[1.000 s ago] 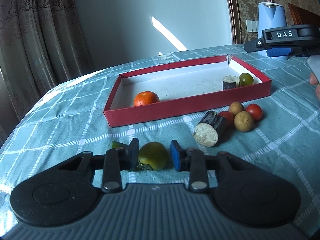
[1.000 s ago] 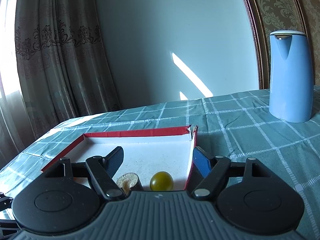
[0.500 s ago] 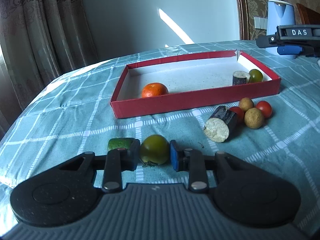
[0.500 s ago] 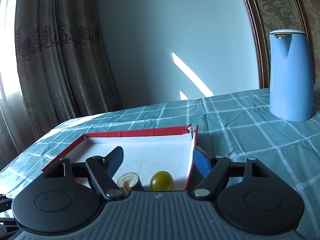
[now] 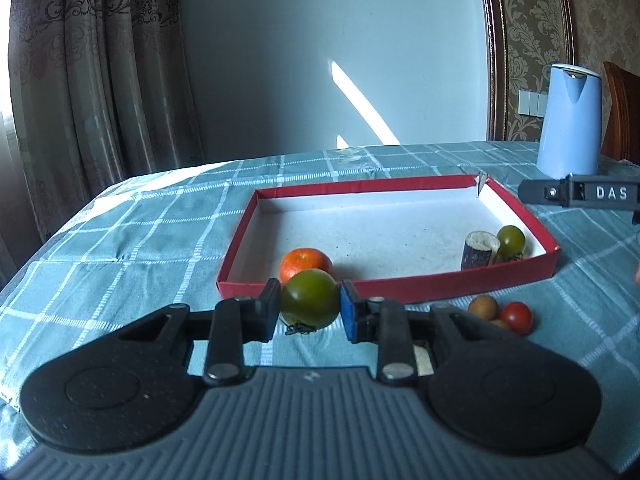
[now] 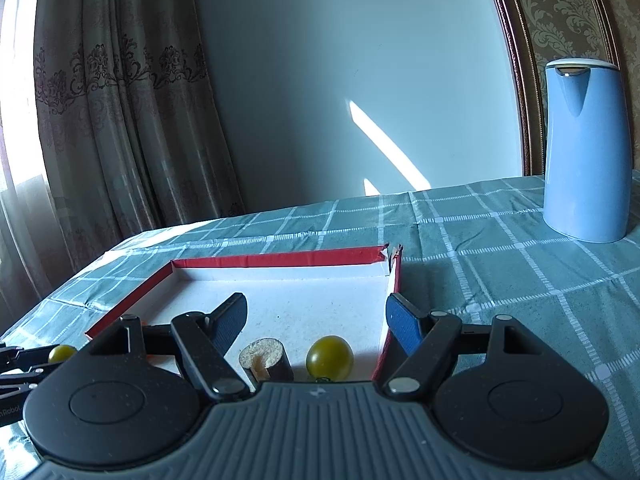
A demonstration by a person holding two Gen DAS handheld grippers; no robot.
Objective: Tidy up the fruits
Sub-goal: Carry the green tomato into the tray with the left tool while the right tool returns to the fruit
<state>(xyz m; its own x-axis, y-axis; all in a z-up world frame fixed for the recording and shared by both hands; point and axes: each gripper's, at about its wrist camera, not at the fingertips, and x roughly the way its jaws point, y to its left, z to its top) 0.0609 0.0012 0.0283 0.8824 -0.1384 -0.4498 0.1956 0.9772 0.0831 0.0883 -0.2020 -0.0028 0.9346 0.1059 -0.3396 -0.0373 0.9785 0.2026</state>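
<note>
My left gripper (image 5: pixel 309 307) is shut on a green tomato (image 5: pixel 310 298) and holds it above the tablecloth, just before the near wall of the red tray (image 5: pixel 440 286). In the tray lie an orange (image 5: pixel 305 264), a dark cane piece (image 5: pixel 480 249) and a second green tomato (image 5: pixel 511 240). My right gripper (image 6: pixel 316 312) is open and empty over the tray's right end, above the cane piece (image 6: pixel 265 360) and the green tomato (image 6: pixel 330 357). The held tomato also shows at the left of the right wrist view (image 6: pixel 62 353).
A brown round fruit (image 5: pixel 483 306) and a red tomato (image 5: pixel 516 317) lie on the cloth right of my left gripper. A blue kettle (image 5: pixel 570 120) stands at the table's far right, also in the right wrist view (image 6: pixel 586 152). Curtains hang at the left.
My left gripper has shut on the green tomato, lifted it off the cloth and moved toward the tray. The right gripper has stayed still and open.
</note>
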